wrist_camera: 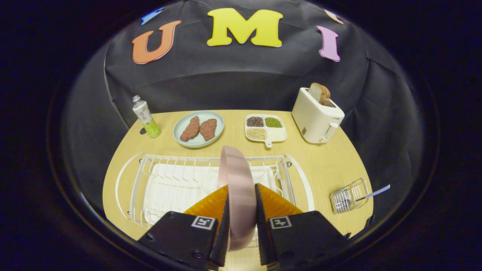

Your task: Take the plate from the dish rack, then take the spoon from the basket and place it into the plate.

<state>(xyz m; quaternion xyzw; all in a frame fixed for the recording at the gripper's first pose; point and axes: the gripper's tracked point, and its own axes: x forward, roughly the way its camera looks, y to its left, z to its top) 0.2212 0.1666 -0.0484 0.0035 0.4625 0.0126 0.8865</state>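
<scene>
We saw the gripper (241, 205) narrowed onto the plate (237, 188) — a smooth, pink disc held edge-on, both fingers pressing its faces, above the white wire dish rack (158, 180). The spoon (372, 193) lay in a small wire basket (348, 197) on the pale wooden table (327, 162) — well apart from the rack.

You are working in a staged kitchen set inside a booth — black cloth hangs as the wall behind a light wooden table (331, 165). Kitchen things mark it out: a white wire dish rack (169, 180) near you, a toaster (316, 116) with bread far right, a plate of meat patties (199, 128), a divided tray of beans (265, 128), a drink bottle (146, 116) far left — and a small wire basket (348, 197) at right.
</scene>
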